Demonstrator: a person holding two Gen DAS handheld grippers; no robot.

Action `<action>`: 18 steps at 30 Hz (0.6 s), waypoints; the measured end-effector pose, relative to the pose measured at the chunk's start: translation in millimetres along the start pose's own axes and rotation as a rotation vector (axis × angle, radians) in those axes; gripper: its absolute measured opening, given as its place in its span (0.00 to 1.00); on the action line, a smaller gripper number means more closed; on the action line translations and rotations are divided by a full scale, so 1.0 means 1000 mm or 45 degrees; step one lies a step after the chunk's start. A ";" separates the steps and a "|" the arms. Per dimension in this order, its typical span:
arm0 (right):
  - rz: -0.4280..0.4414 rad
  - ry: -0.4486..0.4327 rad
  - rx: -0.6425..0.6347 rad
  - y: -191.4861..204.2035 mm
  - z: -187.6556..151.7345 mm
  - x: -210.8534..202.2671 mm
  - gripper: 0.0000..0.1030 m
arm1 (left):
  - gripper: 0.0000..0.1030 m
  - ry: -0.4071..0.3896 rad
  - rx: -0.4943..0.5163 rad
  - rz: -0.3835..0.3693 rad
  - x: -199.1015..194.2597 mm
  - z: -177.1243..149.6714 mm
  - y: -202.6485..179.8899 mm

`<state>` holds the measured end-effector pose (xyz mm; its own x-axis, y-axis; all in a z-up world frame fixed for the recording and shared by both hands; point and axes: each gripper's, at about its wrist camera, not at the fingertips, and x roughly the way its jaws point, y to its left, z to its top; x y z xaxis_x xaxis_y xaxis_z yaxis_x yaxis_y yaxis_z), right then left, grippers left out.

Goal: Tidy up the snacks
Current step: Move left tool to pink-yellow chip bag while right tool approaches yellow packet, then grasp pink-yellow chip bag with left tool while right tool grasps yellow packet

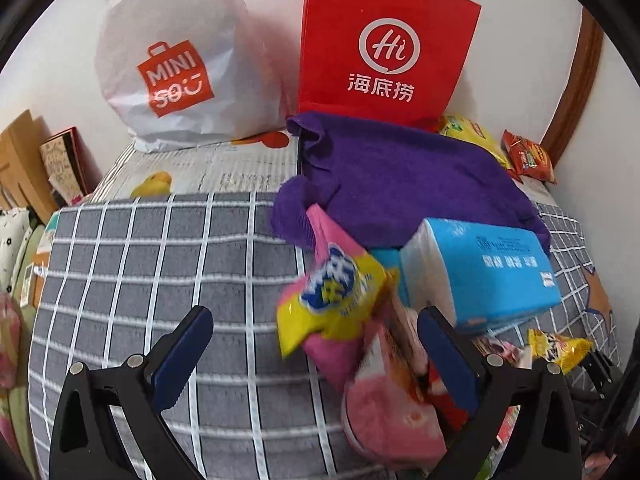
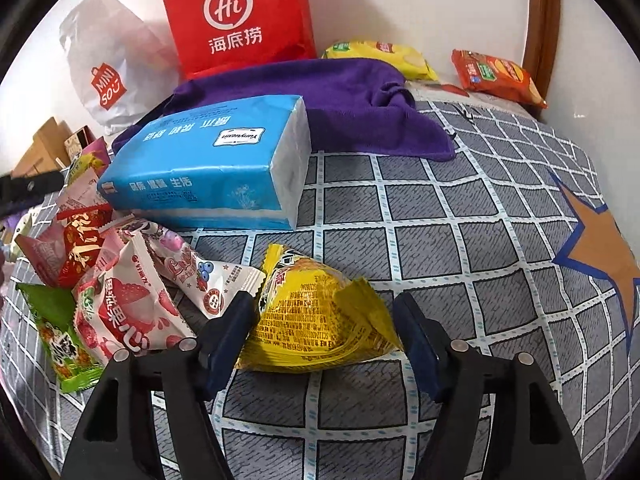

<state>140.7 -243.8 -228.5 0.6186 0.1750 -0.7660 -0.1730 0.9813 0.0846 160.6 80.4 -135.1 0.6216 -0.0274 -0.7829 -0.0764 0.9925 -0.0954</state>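
Note:
My left gripper point(image 1: 316, 332) is open over the grey checked cloth point(image 1: 160, 280). A pink and yellow snack bag point(image 1: 340, 300) and a pink packet point(image 1: 392, 408) lie between and beside its right finger, not gripped. My right gripper point(image 2: 324, 320) is open with its fingers on either side of a yellow snack bag point(image 2: 320, 320) lying on the cloth point(image 2: 460, 240). A pile of small snack packets point(image 2: 120, 300) lies to its left. A yellow chip bag point(image 2: 380, 56) and an orange-red bag point(image 2: 496, 76) lie at the back right.
A blue tissue pack point(image 2: 208, 168) rests on a purple towel point(image 2: 328, 100). A red paper bag point(image 2: 236, 16) and a white Miniso bag point(image 2: 104, 72) stand against the wall. Cardboard boxes point(image 1: 24, 160) stand off the left edge. A wooden frame point(image 1: 576, 80) is at right.

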 end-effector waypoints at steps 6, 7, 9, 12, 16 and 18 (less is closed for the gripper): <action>-0.041 -0.006 -0.020 0.002 -0.002 0.002 0.86 | 0.92 0.069 0.061 -0.018 0.025 0.008 0.001; -0.057 0.001 -0.020 0.002 -0.002 0.003 0.89 | 0.90 0.084 0.076 -0.028 0.029 0.008 -0.002; -0.068 0.011 -0.015 0.001 0.000 0.005 0.91 | 0.88 0.093 0.082 -0.049 0.034 0.007 -0.004; -0.080 0.021 0.006 -0.004 -0.001 0.005 0.95 | 0.77 0.119 0.073 -0.092 0.043 0.007 -0.006; -0.114 0.025 0.013 -0.004 -0.003 0.004 0.95 | 0.64 0.136 0.051 -0.147 0.047 0.008 -0.006; -0.108 0.023 0.013 -0.005 -0.003 0.004 0.95 | 0.61 0.121 0.048 -0.161 0.045 0.006 -0.006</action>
<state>141.5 -247.8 -234.1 0.6170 0.0900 -0.7818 -0.1130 0.9933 0.0252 193.6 74.0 -166.0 0.5474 -0.1619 -0.8211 0.0285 0.9841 -0.1750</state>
